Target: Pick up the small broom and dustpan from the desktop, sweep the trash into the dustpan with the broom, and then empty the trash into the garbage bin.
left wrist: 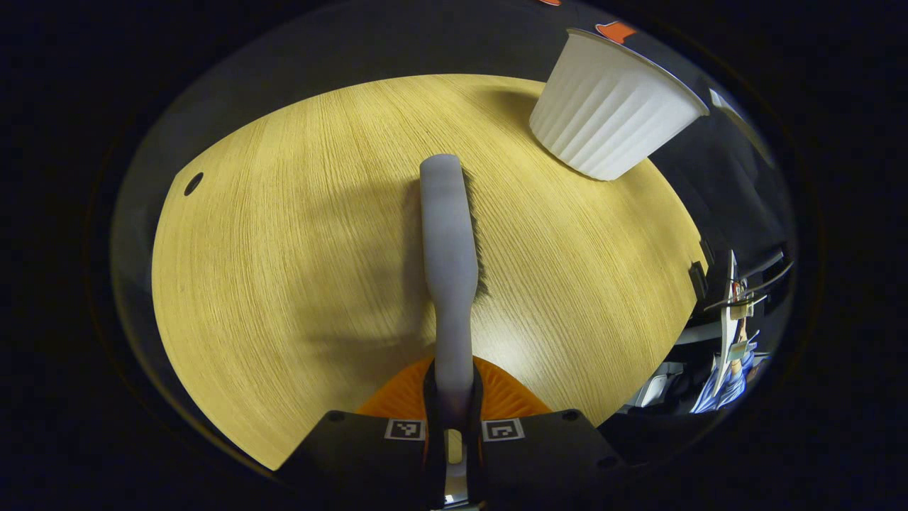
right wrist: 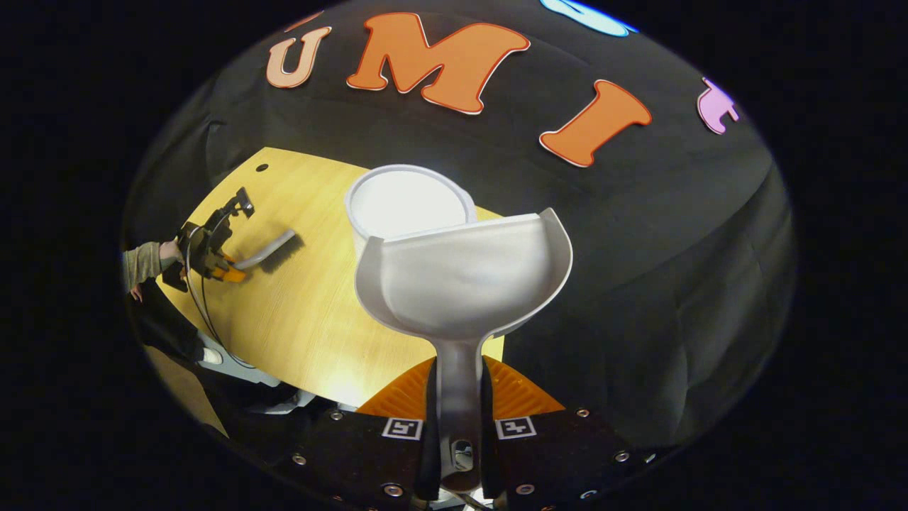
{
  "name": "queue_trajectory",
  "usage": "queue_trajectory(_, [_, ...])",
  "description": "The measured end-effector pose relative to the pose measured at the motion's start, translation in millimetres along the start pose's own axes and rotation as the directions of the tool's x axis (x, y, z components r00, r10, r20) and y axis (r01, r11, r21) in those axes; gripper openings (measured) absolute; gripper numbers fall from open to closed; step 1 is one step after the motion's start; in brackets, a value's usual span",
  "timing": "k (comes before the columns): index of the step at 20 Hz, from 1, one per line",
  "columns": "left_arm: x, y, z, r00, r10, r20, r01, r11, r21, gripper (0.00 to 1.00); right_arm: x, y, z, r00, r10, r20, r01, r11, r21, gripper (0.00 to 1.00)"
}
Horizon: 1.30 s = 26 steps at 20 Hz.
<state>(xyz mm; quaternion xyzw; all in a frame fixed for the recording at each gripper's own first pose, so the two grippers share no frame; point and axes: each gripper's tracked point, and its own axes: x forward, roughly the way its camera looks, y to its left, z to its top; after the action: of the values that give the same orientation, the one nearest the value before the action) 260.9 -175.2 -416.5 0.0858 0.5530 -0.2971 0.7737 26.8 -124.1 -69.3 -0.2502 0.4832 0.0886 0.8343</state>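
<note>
My left gripper (left wrist: 452, 397) is shut on the handle of the small grey broom (left wrist: 448, 241), whose dark bristles rest on the wooden desktop (left wrist: 284, 248). The white ribbed garbage bin (left wrist: 610, 113) stands at the table's far right in the left gripper view. My right gripper (right wrist: 457, 419) is shut on the handle of the grey dustpan (right wrist: 464, 273), held up and tilted beside the rim of the bin (right wrist: 404, 202). The pan's inside looks bare. Farther off in the right gripper view, the left gripper (right wrist: 213, 255) and broom (right wrist: 269, 250) rest at the table's left.
A round cable hole (left wrist: 193, 183) sits near the desktop's far left corner. A sleeve and hand (right wrist: 149, 261) hold the left gripper. Cables and booth gear (left wrist: 731, 319) hang off the table's right edge. The black cloth wall (right wrist: 638, 234) stands behind the bin.
</note>
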Motion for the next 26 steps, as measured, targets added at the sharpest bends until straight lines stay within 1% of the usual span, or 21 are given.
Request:
queue_trajectory(2, [1.1,1.5,0.3,1.0,0.008,0.004,-0.008,1.0,-0.004,0.15,-2.3,18.0,-22.7,1.0,0.025,-0.012,-0.025,1.0,0.019,0.23])
queue_trajectory(6, [0.0,5.8,-0.7,1.0,0.018,0.006,-0.017,1.0,-0.022,0.14,3.9,64.3,-58.3,0.994,0.102,-0.043,-0.099,0.993,0.066,0.23])
queue_trajectory(11, [-1.9,8.3,-2.4,0.999,0.043,0.011,-0.042,0.998,-0.035,0.14,31.4,129.3,-91.6,0.969,0.237,-0.075,-0.227,0.966,0.127,0.23])
queue_trajectory(15, [-2.6,7.8,-2.0,0.998,0.062,0.008,-0.062,0.997,-0.056,0.14,64.0,176.1,-94.3,0.942,0.327,-0.073,-0.314,0.937,0.153,0.23])
queue_trajectory(19, [-3.7,6.5,-1.7,0.997,0.078,0.015,-0.077,0.994,-0.072,0.14,98.8,216.8,-92.2,0.917,0.391,-0.08,-0.376,0.913,0.155,0.23])
queue_trajectory(22, [-3.7,5.0,-1.7,0.997,0.082,0.015,-0.08,0.993,-0.088,0.14,127.0,242.5,-87.6,0.904,0.419,-0.084,-0.402,0.9,0.168,0.23])
queue_trajectory(26, [-3.8,-0.1,-2.1,0.995,0.095,0.019,-0.092,0.988,-0.122,0.14,167.3,271.0,-80.6,0.905,0.419,-0.069,-0.398,0.894,0.208,0.23])
